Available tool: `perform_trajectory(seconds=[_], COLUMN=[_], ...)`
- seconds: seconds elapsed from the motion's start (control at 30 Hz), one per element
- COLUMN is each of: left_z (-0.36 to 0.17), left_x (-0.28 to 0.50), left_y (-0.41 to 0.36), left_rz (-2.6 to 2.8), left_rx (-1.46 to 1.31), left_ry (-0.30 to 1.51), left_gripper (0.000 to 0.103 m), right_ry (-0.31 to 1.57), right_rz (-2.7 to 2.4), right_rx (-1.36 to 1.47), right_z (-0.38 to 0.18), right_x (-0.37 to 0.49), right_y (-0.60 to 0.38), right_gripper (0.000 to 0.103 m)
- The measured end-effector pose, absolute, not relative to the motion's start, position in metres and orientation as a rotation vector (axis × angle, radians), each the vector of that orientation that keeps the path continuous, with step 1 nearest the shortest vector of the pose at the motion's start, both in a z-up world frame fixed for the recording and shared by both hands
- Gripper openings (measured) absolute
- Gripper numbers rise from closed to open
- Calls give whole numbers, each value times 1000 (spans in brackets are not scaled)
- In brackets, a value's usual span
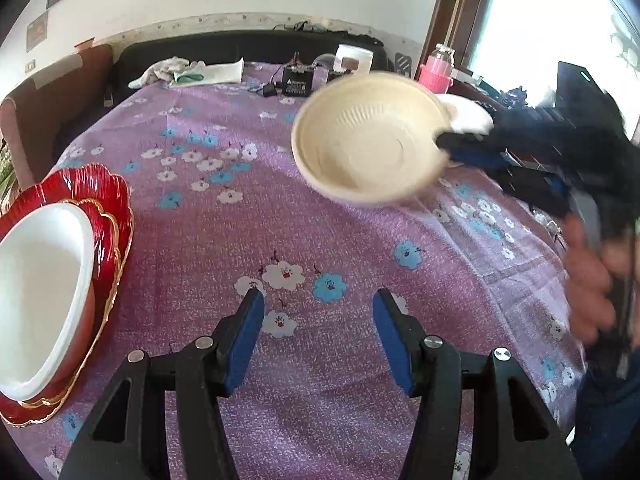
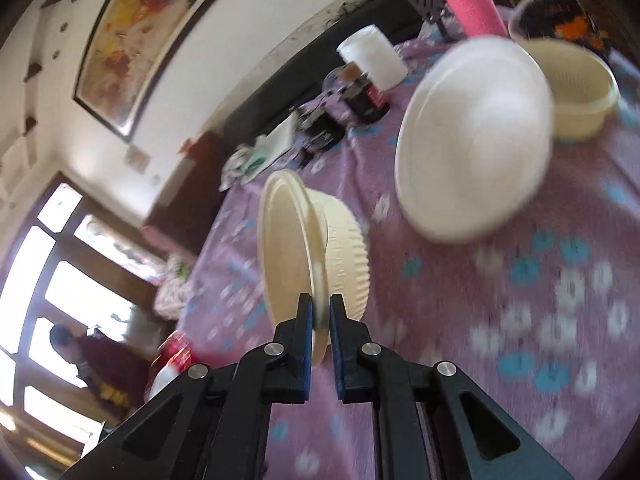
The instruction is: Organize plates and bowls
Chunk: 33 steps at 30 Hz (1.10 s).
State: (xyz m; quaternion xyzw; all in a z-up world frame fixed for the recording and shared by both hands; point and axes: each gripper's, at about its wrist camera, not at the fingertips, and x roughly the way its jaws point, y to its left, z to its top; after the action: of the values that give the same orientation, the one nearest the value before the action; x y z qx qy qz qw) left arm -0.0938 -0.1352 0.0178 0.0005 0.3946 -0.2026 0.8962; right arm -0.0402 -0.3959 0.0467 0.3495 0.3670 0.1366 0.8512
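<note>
Above the purple flowered tablecloth, my right gripper carries a cream bowl clear of the table. Its two blue-padded fingers are drawn narrow and pinch the bowl's rim, one pad inside the lip, one outside on the ribbed wall. In the right wrist view the bowl hangs tipped on edge, its opening turned to the left of the picture. From the left wrist view the same cream bowl shows its hollow toward that camera, tilted, blurred at the edges, with my right gripper reaching in from the right side and my right hand behind it.

My left gripper hangs low over the cloth with its fingers spread wide and nothing between them. Just to its left sits a stack: a white bowl resting in a smaller red gold-edged plate, which lies on a larger red scalloped plate near the table's edge.

Past the held bowl, a white bowl sits on the cloth, looking tilted in the right wrist view, and a cream strainer basket stands just behind it. Along the far side of the table I see a pink bottle, a white tub, a dark jar, a small black electronic box with wires, and a white glove beside some folded white packaging.
</note>
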Motion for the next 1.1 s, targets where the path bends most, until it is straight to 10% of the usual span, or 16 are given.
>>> perform_trajectory(seconds=[1.0,1.1], left_z=[36,26], left_x=[52,57], left_y=[-199,-206], left_rz=[-476,-509], left_rx=[-171,-167], left_ry=[961,974], left_gripper=[74,49], right_ry=[706,708], right_rz=[265,287], right_rx=[912,891], right_z=[13,11], right_x=[-97,-94], right_y=[-459,-455], right_gripper=[21,21])
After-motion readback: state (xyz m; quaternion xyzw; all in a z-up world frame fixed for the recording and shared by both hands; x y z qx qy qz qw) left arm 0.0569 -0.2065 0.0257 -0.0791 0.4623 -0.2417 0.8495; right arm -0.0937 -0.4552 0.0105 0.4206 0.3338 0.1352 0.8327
